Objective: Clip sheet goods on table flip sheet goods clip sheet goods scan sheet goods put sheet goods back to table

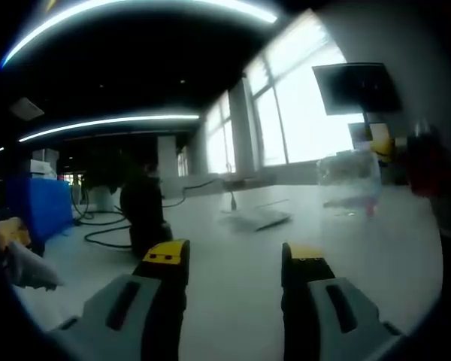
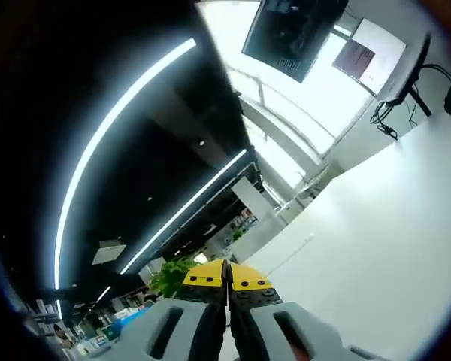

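Observation:
In the left gripper view, a flat pale sheet item (image 1: 257, 218) lies on the white table (image 1: 233, 271), well ahead of my left gripper (image 1: 234, 259). The yellow-tipped jaws stand wide apart with nothing between them, low over the table. In the right gripper view, my right gripper (image 2: 227, 278) is tilted up toward the ceiling. Its two yellow tips are pressed together, and I see nothing held between them. A white surface (image 2: 383, 226) slopes away to its right.
A clear plastic container (image 1: 349, 179) stands on the table at the right, with a red object (image 1: 428, 158) beyond it. A black object (image 1: 143, 210) and cables (image 1: 105, 226) sit at the left, near a blue box (image 1: 39, 207). Monitors (image 2: 293, 30) hang by the windows.

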A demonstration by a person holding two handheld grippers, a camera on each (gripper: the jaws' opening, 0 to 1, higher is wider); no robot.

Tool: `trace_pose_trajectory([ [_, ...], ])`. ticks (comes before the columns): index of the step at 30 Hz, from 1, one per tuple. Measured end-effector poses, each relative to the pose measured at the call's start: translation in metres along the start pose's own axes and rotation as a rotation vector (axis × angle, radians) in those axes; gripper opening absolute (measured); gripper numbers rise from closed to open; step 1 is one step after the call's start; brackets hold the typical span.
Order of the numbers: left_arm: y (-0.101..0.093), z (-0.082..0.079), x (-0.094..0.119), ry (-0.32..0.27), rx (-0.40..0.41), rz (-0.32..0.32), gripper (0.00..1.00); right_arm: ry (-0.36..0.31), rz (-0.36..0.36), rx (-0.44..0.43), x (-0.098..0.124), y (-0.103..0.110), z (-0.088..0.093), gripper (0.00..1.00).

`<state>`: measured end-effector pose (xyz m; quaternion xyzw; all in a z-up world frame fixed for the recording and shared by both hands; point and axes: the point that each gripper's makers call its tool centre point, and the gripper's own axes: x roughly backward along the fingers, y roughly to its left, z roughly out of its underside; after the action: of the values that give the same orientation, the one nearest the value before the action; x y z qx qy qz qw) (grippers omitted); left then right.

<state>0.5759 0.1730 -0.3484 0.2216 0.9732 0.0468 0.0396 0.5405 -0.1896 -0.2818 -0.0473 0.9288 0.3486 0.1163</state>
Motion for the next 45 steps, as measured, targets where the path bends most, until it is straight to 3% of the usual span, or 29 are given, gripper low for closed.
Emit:
trace_pose_trajectory([
  [8,0.000,0.000,0.000,0.000,-0.002,0.000,0.41,-0.019,0.085,-0.118,-0.002,-0.034,-0.008,0.00],
  [13,-0.001,0.000,0.000,0.001,-0.002,0.000,0.41,-0.045,0.120,-0.101,-0.001,-0.048,-0.015,0.00],
  [20,-0.001,0.000,0.000,0.002,-0.003,0.000,0.41,-0.038,0.141,-0.086,0.003,-0.054,-0.012,0.00],
  [28,-0.002,0.000,0.000,0.003,-0.005,0.000,0.41,-0.050,0.183,-0.009,0.013,-0.068,-0.013,0.00],
  [45,-0.002,0.000,0.000,0.004,-0.006,-0.001,0.41,-0.041,0.294,-0.139,0.023,-0.105,0.003,0.00],
])
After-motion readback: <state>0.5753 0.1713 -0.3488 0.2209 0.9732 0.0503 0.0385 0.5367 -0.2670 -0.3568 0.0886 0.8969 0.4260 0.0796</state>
